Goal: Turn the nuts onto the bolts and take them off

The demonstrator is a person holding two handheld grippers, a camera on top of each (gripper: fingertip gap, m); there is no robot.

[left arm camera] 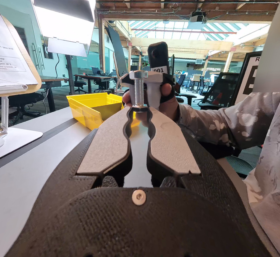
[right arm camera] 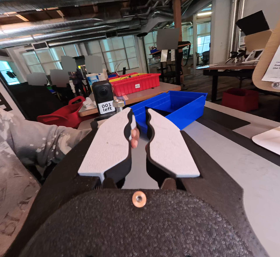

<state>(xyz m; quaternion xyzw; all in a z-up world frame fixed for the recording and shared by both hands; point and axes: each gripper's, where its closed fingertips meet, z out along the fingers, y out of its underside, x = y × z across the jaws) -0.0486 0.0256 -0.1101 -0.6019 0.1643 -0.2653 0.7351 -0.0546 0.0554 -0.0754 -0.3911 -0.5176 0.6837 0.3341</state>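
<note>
One rigid, probably slick bolt (left arm camera: 138, 90) is standing in the nut (left arm camera: 139, 108) the left gripper (left arm camera: 139, 110) is clamping; the right gripper (right arm camera: 139, 111), narrowly parted and empty, should take the hex head.

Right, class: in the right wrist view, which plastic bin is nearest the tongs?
The blue bin, just beyond the right tongs; the red bin sits on another table behind.
</note>
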